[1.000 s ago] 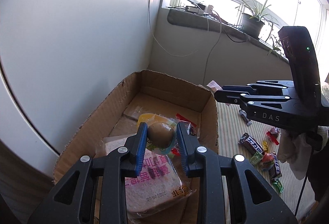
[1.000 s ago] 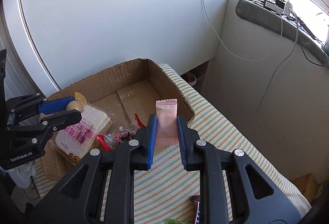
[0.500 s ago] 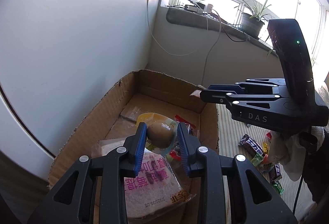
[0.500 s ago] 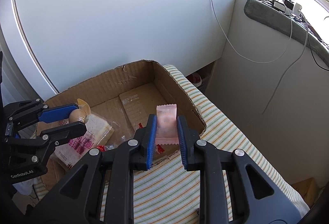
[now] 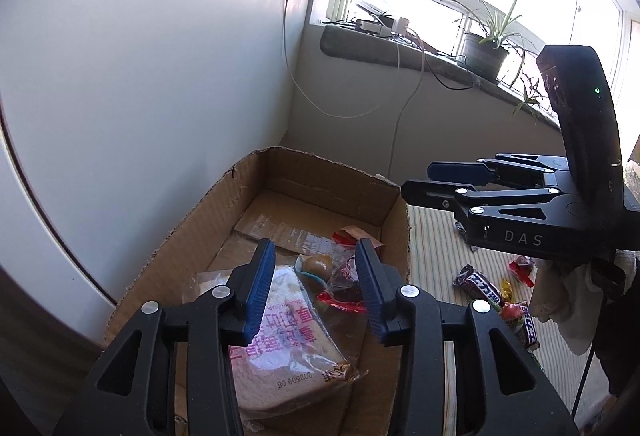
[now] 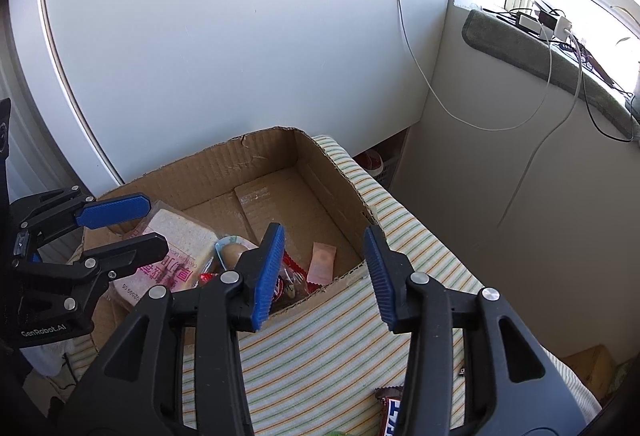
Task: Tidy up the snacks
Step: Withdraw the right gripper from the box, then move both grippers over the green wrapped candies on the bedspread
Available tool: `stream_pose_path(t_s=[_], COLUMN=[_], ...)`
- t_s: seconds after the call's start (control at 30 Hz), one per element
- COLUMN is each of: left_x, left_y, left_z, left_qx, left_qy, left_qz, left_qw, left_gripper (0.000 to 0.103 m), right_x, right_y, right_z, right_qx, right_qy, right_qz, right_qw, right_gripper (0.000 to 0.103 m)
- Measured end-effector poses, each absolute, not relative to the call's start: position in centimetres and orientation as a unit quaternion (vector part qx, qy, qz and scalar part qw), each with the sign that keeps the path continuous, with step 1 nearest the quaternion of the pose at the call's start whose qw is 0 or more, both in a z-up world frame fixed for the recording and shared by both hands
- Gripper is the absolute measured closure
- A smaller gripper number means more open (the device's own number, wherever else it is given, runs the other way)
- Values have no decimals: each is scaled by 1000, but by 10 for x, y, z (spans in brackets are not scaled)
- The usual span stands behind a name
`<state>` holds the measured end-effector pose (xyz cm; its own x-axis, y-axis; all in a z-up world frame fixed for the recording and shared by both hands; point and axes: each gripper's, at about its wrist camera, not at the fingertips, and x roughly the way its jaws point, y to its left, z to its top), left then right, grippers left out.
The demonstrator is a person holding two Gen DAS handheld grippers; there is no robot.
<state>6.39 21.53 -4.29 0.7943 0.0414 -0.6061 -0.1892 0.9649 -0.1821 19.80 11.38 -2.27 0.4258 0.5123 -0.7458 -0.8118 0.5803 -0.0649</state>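
Note:
An open cardboard box (image 5: 400, 236) (image 6: 336, 176) stands on a striped cloth. In it lie a bagged bread slice (image 5: 280, 328) (image 6: 180, 232), a wrapped brown egg snack (image 5: 318, 264) (image 6: 232, 252), red wrappers (image 5: 340, 300) and a pink sachet (image 6: 322, 262). My left gripper (image 5: 316, 284) is open and empty above the bread and the egg snack. My right gripper (image 6: 326, 272) is open and empty above the box's near wall, with the pink sachet lying below it. Each gripper shows in the other's view, the right one (image 5: 444, 180) and the left one (image 6: 128, 224).
Several candy bars and wrapped sweets (image 5: 496, 292) lie on the striped cloth (image 6: 320, 340) right of the box; one bar (image 6: 390, 408) lies under my right gripper. A white wall, a hanging cable (image 6: 440, 100) and a windowsill with a plant (image 5: 484, 52) stand behind.
Both grippers opened. The egg snack dropped from the left one onto the bread, and the pink sachet dropped from the right one into the box.

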Motion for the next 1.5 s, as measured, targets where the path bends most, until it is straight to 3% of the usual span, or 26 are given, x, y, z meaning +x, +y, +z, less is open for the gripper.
stream_pose_path(t_s=[0.33, 0.93, 1.5], left_x=[47, 62, 98], left_y=[190, 98, 57], left_z=[-33, -52, -94], left_qx=[-119, -87, -46], left_qy=[301, 338, 403], left_qz=[39, -61, -112], left_qw=[945, 935, 907], left_gripper=[63, 63, 63], right_x=[160, 100, 81], right_y=[56, -89, -113], right_z=[-2, -39, -76], right_qx=[-206, -186, -148], right_qy=[330, 382, 443], right_qz=[381, 287, 304], right_qw=[839, 859, 830], right_gripper=[37, 37, 38])
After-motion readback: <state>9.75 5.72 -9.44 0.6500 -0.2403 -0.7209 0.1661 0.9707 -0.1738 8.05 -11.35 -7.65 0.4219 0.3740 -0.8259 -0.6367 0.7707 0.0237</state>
